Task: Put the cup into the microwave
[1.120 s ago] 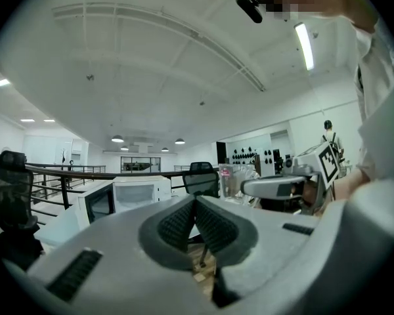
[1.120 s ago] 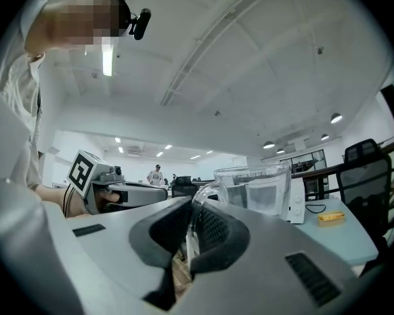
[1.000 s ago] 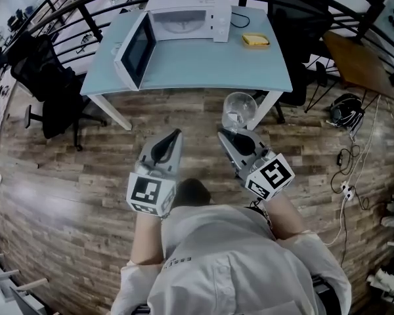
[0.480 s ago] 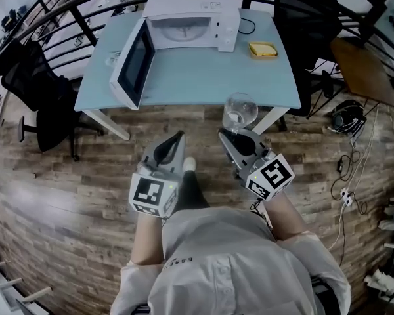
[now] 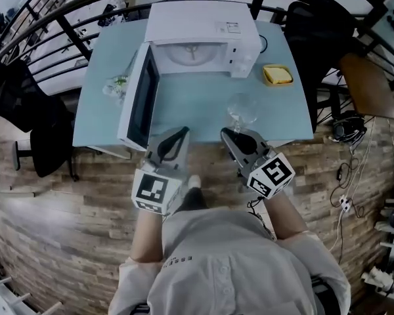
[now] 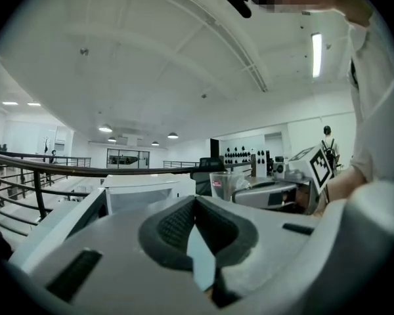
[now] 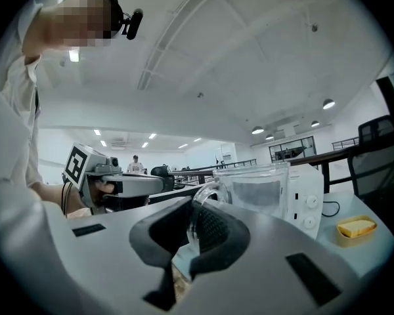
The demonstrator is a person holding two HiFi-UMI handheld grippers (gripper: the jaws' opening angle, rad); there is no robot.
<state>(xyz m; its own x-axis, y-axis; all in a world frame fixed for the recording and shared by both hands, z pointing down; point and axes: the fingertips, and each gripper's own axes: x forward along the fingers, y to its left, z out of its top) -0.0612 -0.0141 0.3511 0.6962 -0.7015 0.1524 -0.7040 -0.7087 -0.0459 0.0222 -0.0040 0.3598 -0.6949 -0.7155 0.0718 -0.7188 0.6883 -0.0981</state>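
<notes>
The right hand-held gripper [image 5: 235,134] is clenched on the handle of the clear cup [image 5: 241,108], holding it just past the near edge of the tabletop [image 5: 197,107], with bare surface up to the open microwave [image 5: 203,28] at 11 o'clock. Its swung-out door [image 5: 139,97] stands at 9 o'clock beside the clenched, empty left hand-held gripper [image 5: 178,135]; a yellow dish [image 5: 276,75] lies at 1 o'clock. A second ago the cup hung over the floor [image 5: 65,202], short of that edge.
</notes>
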